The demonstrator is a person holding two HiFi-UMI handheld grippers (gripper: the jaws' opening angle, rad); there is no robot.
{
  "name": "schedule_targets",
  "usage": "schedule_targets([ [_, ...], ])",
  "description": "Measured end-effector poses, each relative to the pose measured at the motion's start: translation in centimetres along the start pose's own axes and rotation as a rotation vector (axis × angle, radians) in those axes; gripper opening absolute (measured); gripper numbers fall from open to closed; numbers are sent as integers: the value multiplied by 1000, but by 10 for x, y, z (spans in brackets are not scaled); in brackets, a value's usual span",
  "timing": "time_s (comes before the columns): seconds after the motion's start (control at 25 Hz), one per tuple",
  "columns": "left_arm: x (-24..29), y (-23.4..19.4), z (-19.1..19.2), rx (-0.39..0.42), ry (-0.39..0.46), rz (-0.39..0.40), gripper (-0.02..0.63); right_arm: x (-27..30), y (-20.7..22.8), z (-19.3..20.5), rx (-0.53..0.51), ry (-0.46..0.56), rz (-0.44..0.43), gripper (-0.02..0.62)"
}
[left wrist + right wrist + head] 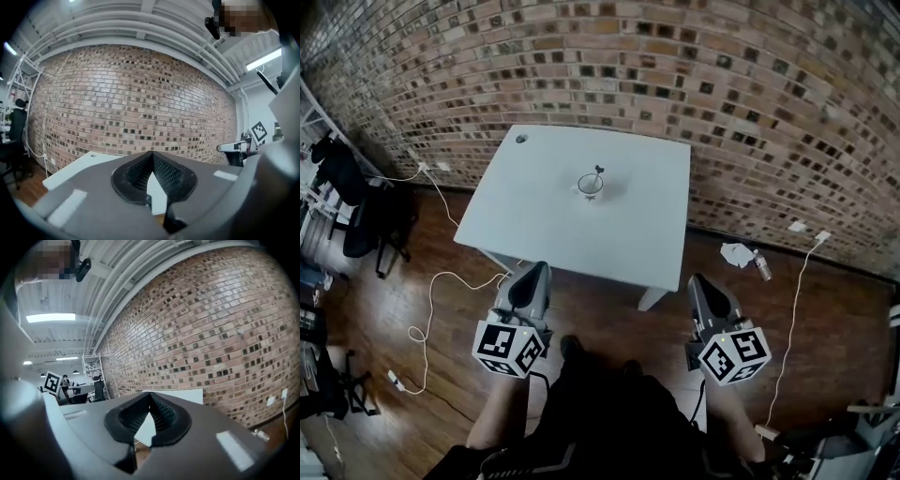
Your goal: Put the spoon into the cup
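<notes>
Tabletop [544, 220], white, is standing against a brick wall [722, 84], with a small round hole [521, 139] sitting at its far left corner. The cup [590, 187], white, is resting toward the far middle of the tabletop, well apart from every edge. The spoon [597, 174] is standing inside the cup, bowl end down. Its long axis is running close to upright and its handle is poking out above the rim, leaning toward the far side. The near half of the tabletop is lying between the cup and both tongs. On the wooden floor [609, 300], a white cable [431, 281] is looping at the left near an office chair [366, 216], and crumpled paper [736, 253] is lying beside a small bottle [762, 265] at the right. The left tongs [535, 268] [152, 153] and right tongs [697, 279] [150, 393] are hovering over the floor short of the near table edge. Both are pointing toward the wall, clenched tip to tip and grasping nothing.
</notes>
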State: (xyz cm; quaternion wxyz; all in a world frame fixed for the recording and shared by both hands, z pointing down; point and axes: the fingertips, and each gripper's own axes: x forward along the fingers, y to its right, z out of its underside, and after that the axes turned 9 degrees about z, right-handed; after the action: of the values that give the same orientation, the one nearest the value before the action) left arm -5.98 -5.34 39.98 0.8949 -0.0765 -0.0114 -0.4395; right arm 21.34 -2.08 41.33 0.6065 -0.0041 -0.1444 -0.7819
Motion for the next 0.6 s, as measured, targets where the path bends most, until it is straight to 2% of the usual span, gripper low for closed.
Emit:
schedule_targets([
  [0.16, -7, 18, -2, -27, -5, 8, -6, -20, 1, 4, 8, -1, -23, 8],
  [0.36, -31, 42, 1, -40, 3, 93, -6, -32, -21, 18, 28, -12, -12, 8],
  [0.48, -57, 37, 6, -56, -3, 139, -6, -37, -44, 25, 54, -4, 19, 8],
  [0.6, -89, 10, 6, -64, 4, 146, -6, -40, -77, 28, 54, -5, 40, 8],
])
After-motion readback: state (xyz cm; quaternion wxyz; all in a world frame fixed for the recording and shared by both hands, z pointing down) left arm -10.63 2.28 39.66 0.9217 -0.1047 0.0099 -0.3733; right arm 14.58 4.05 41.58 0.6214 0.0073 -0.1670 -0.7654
